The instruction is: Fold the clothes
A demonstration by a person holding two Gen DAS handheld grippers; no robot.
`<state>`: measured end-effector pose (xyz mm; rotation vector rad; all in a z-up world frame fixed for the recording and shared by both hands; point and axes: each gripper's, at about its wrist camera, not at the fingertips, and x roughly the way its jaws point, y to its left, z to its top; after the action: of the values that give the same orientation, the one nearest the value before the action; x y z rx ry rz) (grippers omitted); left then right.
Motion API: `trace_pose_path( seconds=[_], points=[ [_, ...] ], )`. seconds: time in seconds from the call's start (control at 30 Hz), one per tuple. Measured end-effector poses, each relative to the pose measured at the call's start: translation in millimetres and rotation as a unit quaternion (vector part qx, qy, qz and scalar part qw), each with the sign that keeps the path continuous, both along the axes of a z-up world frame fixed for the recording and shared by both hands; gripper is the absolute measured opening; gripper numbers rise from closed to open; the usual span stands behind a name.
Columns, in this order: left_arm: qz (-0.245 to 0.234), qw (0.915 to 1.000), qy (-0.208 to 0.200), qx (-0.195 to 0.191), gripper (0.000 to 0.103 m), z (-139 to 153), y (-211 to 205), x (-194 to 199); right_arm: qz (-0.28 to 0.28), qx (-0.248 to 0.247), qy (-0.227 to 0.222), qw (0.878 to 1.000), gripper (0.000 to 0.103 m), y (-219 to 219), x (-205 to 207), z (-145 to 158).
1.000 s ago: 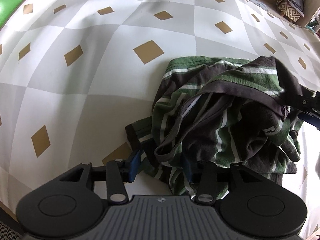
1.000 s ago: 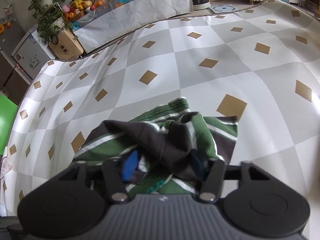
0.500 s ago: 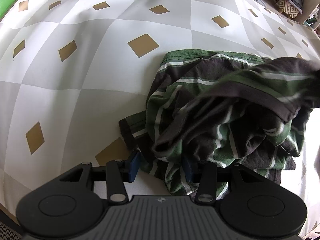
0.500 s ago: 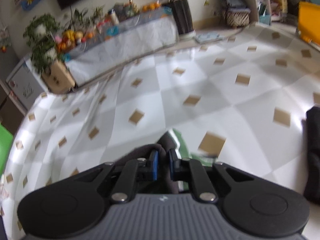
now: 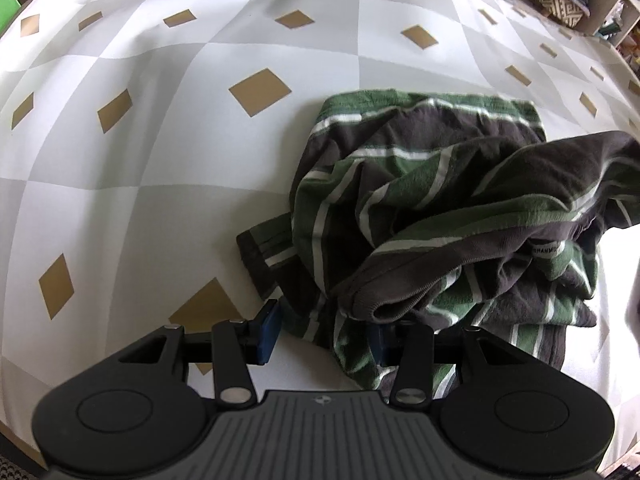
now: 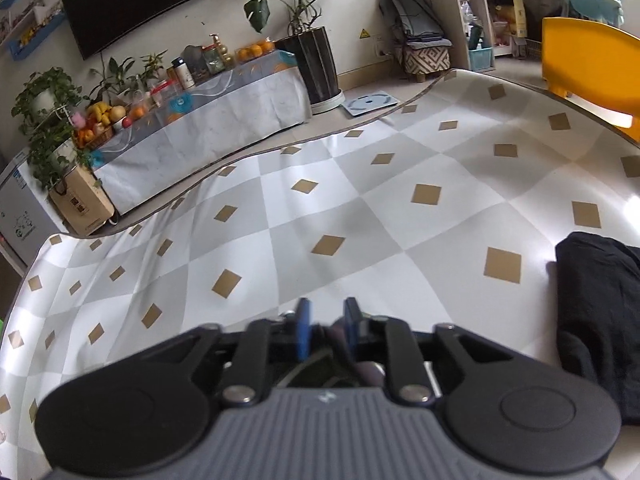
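Observation:
A green, dark grey and white striped shirt (image 5: pixel 420 208) lies crumpled on the checked tablecloth (image 5: pixel 160 140). My left gripper (image 5: pixel 322 334) points steeply down at its near edge, shut on a bunch of the fabric. One fold of the shirt is drawn up and away to the right edge of the left wrist view. My right gripper (image 6: pixel 328 326) is raised and looks out over the table. Its jaws are opening, and a strip of dark fabric (image 6: pixel 338 344) shows low between them, with the blue pads standing apart.
A black garment (image 6: pixel 600 320) lies on the table to the right of my right gripper. A yellow chair (image 6: pixel 592 64) stands at the far right corner. Beyond the table's far edge stand a covered sideboard (image 6: pixel 200 132), plants and shelves.
My right gripper rose and tipped up off the shirt, closed tight on fabric, then parted again. The shirt's upper fold was pulled up and to the right. My left gripper kept still.

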<state>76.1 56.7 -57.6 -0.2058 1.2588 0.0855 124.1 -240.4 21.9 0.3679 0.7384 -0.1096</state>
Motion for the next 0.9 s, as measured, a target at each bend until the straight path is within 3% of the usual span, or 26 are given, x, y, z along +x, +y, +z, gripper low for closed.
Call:
trace_pose_path(
  seconds=[0.1, 0.37, 0.6, 0.77, 0.9],
  points=[
    [0.003, 0.9999, -0.013, 0.002, 0.042, 4, 2, 1, 0.008, 0.001, -0.008, 1.000, 0.040, -2, -7, 5],
    [0.017, 0.9997, -0.018, 0.000, 0.041, 5, 4, 6, 0.108, 0.062, 0.039, 0.991, 0.048, 12, -12, -11],
    [0.008, 0.9998, -0.015, 0.006, 0.041, 3, -1, 6, 0.121, 0.133, 0.106, 0.978, 0.057, 25, -7, -39],
    [0.006, 0.9999, -0.014, 0.005, 0.041, 3, 0, 5, 0.130, 0.149, 0.125, 0.972, 0.063, 37, -4, -50],
    [0.001, 0.9999, -0.012, 0.006, 0.041, 1, -1, 5, 0.136, 0.198, 0.128, 0.962, 0.066, 42, -2, -57]
  ],
)
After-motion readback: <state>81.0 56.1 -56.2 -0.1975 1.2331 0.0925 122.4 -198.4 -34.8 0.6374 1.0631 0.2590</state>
